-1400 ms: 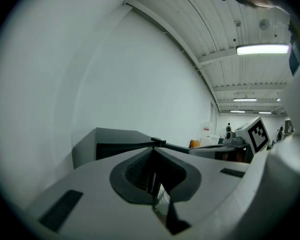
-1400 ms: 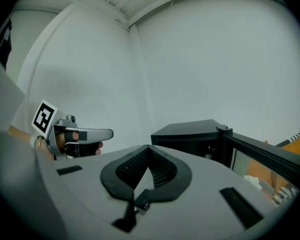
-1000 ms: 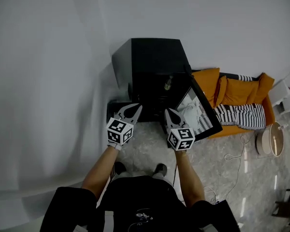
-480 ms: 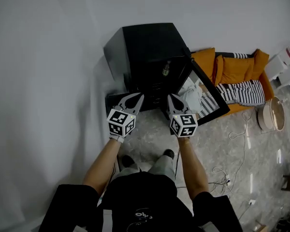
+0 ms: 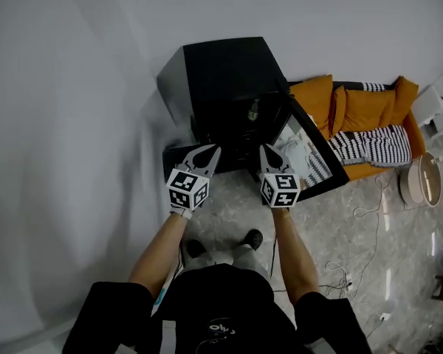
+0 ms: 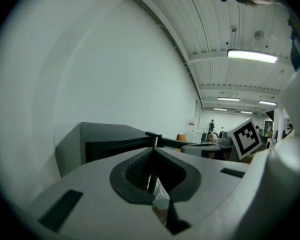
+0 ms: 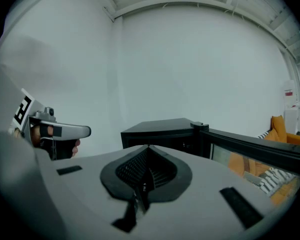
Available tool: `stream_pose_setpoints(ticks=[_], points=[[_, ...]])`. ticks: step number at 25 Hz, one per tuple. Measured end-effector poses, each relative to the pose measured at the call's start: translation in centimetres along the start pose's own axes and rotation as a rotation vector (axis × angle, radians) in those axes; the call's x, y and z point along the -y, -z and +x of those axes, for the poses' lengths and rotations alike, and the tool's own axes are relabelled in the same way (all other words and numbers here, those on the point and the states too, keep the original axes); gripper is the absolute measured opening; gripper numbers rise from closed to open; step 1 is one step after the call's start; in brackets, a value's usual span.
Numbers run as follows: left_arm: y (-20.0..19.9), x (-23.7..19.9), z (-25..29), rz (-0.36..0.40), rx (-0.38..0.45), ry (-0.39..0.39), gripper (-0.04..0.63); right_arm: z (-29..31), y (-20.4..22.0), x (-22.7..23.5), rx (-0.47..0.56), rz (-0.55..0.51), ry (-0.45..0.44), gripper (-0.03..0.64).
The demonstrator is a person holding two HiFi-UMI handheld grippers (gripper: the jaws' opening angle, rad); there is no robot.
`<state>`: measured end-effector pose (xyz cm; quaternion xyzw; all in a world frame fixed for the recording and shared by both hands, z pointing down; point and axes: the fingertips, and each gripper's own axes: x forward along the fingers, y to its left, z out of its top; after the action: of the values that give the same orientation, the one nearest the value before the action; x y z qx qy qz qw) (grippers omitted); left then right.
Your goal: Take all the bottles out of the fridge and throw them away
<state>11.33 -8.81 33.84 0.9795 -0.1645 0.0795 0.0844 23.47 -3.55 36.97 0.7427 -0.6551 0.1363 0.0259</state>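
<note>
Both grippers are out in front of the person, side by side. The left gripper [image 5: 207,153] has its jaws pressed together with nothing between them. The right gripper [image 5: 269,153] matches it, tips closed and empty.

Straight ahead, at 12 o'clock from the pair, the black fridge [image 5: 225,72] stands low on the floor [image 5: 229,216], close against the white wall [image 5: 74,124]. Its glass door [image 5: 314,157] hangs wide open, out at 2 o'clock from the right gripper.

Inside the dark cabinet, at roughly 12 o'clock from the right gripper, one small bottle [image 5: 255,110] shows on a shelf, and it looks upright. The rest of the interior is too dark to read. Both sets of tips are short of that bottle, and neither one is on it.

Past the open door, at 2 to 3 o'clock, an orange sofa [image 5: 358,109] sits by the wall. A black-and-white striped blanket [image 5: 369,146] is spread over its seat. A thin white cable [image 5: 365,212] trails across the floor at 4 o'clock from the right gripper.
</note>
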Motion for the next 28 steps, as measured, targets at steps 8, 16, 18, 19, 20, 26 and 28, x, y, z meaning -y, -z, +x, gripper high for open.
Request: stream_pose_setpoints(ticks=[8,16,18,19,20,26,28], points=[[-0.6,1.1,3.9,0.001,0.015,-0.064,0.002,0.8,-0.2,4.0,-0.015,0.003,0.003,0.009],[-0.8,3.2,7.5,0.007,0.010,-0.078,0.002,1.0,-0.6,7.6,-0.011,0.017,-0.026,0.009],[-0.6,3.9,8.1,0.013,0.007,-0.077,0.002,0.8,-0.4,8.3,-0.010,0.020,-0.032,0.009],[-0.4,4.1,8.4,0.014,0.006,-0.079,0.002,0.7,-0.3,8.6,-0.009,0.022,-0.035,0.008],[-0.3,4.3,8.5,0.012,0.004,-0.082,0.002,0.6,-0.2,8.9,-0.010,0.024,-0.038,0.009],[1.3,4.9,9.0,0.020,-0.025,-0.103,0.002,0.4,1.7,10.2,-0.021,0.031,-0.064,0.009],[2.0,4.7,9.1,0.022,-0.040,-0.110,0.002,0.5,2.5,10.2,-0.023,0.034,-0.072,0.008]])
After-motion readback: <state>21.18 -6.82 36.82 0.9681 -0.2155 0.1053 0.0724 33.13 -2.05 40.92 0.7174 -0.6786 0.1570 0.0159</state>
